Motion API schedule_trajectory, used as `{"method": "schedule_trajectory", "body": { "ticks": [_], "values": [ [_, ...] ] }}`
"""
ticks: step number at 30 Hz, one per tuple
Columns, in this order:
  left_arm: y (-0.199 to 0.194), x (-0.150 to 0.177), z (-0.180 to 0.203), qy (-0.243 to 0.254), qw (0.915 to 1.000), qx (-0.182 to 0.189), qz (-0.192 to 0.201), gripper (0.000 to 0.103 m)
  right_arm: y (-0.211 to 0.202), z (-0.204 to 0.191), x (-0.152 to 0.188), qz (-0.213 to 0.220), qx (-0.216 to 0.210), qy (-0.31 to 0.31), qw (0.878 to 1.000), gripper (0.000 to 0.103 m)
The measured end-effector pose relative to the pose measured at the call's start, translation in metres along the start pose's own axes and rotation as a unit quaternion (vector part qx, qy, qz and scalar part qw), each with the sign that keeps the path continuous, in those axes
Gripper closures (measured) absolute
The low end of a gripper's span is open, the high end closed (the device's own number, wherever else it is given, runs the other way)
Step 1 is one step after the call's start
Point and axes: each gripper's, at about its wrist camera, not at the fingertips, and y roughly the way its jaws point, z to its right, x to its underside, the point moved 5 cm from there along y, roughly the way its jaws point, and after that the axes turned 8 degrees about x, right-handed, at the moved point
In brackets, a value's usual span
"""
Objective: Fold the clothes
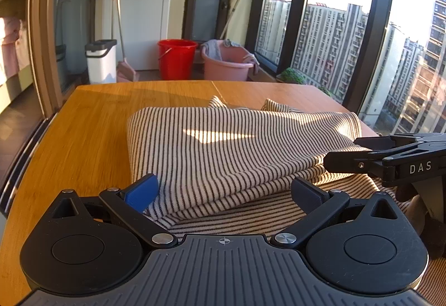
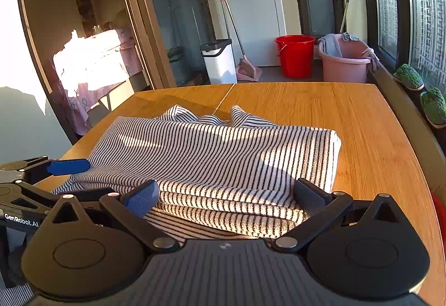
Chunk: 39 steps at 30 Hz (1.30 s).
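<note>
Striped garment point(image 1: 223, 149) lies folded in layers on wooden table point(image 1: 92, 122).

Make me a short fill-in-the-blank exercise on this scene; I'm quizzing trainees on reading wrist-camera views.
1. The folded garment has a ____ pattern.
2. It lies on a ____ table.
3. The bucket on the floor behind the table is ____.
4. Both the left gripper and the right gripper have their fingers ____.

Missing words: striped; wooden; red; open
</note>
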Motion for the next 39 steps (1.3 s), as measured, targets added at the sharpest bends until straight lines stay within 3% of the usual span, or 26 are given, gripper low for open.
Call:
{"method": "schedule_trajectory", "body": {
  "ticks": [39],
  "values": [
    [-0.0064,0.0014,-0.0110,-0.022,0.9995,0.020,0.013,0.000,0.0019,-0.0091,0.0013,-0.002,0.014,-0.013,1.000,0.000]
  ]
}}
